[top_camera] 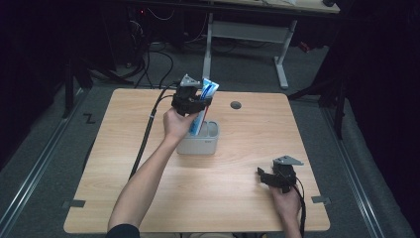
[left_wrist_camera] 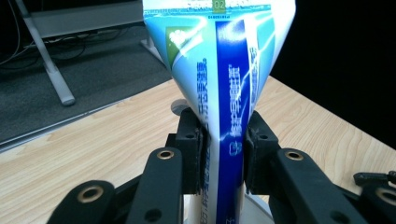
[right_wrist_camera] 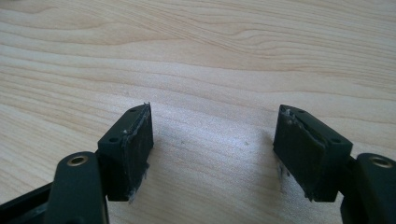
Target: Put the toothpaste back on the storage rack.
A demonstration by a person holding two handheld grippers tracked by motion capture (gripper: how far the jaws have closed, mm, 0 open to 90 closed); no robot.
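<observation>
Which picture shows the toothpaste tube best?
The left gripper view: the toothpaste tube sits close up, pinched between the black jaws. The high view shows it small, above the grey holder.

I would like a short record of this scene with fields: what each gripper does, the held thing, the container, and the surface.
left gripper: shut on the toothpaste tube, raised over the holder
toothpaste tube: blue and white, flat end up, lower end at or in the holder's opening
holder: grey, with compartments, near the table's middle
right gripper: open, nothing between the jaws, low over the table near its right front
table: light wood, a round hole near the far edge
</observation>
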